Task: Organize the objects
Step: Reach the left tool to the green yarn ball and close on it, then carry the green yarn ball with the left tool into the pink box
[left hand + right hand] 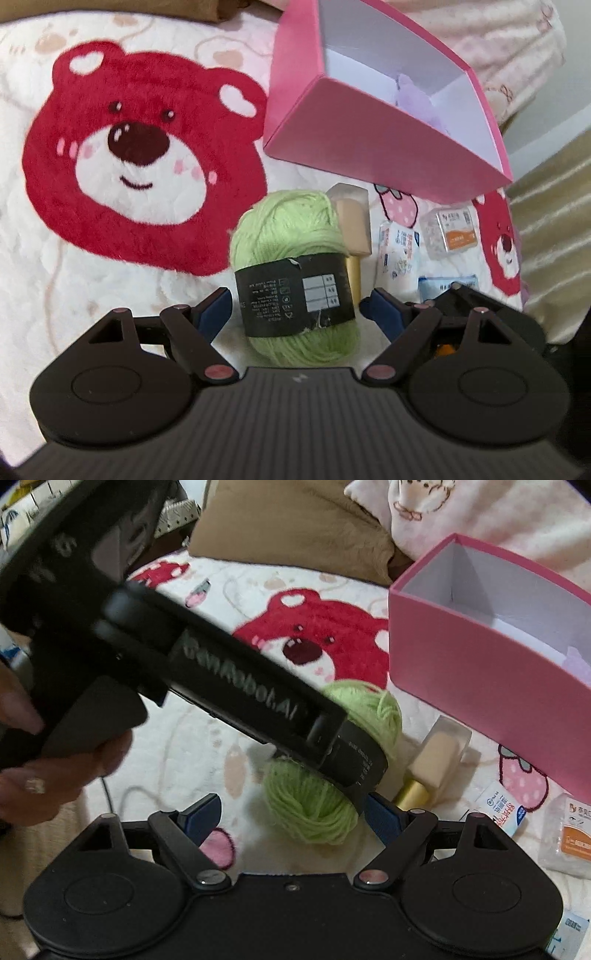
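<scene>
- The surface is a soft white blanket printed with red bear faces; a tan cushion lies at the far edge.
- Left wrist view: my left gripper stands wide, its 2 blue pads either side of the green yarn ball but not pressing it. The yarn stands on end, black label facing me.
- Just behind the yarn is a capped bottle with a gold body. Far right sits the pink box, open, with something lilac inside. Near right lie small packets and a clear case.
- Right wrist view: my right gripper is also wide and holds nothing. The other gripper's black body crosses this view from the left, a hand gripping its handle, and it hides the yarn's middle.
- The yarn sits just ahead of these fingers too; the box is far right.
- Step, as I judge it: closing in to pick up the yarn for the box.
- Next, only 1 claw should squeeze the label band; the other should stay clear of it.
</scene>
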Available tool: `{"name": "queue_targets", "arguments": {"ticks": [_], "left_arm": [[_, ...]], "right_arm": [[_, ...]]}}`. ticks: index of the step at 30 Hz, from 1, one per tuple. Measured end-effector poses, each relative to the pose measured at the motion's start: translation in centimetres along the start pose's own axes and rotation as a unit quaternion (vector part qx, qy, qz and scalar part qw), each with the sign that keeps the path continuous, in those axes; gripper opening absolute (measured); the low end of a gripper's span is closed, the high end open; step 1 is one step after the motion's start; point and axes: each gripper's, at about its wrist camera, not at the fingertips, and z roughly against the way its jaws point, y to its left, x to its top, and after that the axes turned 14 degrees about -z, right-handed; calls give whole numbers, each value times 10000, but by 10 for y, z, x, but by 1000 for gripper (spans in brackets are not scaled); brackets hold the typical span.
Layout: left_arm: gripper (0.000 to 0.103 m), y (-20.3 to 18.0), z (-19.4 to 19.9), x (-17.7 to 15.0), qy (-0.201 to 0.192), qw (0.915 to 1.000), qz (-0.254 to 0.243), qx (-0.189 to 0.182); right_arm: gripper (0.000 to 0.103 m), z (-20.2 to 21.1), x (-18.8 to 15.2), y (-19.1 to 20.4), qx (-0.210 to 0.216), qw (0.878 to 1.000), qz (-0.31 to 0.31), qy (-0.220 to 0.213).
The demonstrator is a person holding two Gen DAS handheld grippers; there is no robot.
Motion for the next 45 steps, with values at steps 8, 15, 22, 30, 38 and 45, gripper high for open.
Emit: {"name": "queue_targets", "arguments": {"ticks": [8,15,22,30,38,45], "left_arm": [[60,8,-6,-5,-128,9993,340,-63],[56,-7,5,-8,-207,9996,200,38],[56,-48,31,-10,-261,9987,-295,337],[56,-95,71,3,-665,9947,-672,407],[57,-129,113,52,-1032,9911,-802,262],[57,-153,122,113,-1247,9869,-1002,225]], "right_arm": [[67,-18,-5,-19,6,9993,-363,-22],[57,4,-11,-22,87,9990,-423,-149],[56,40,-20,-14,-31,9988,-360,-328],[56,100,-13,-15,-121,9966,-360,-734],[56,162,28,-13,-340,9926,-107,-1164],[56,191,79,-41,-453,9891,-239,-1381]]}}
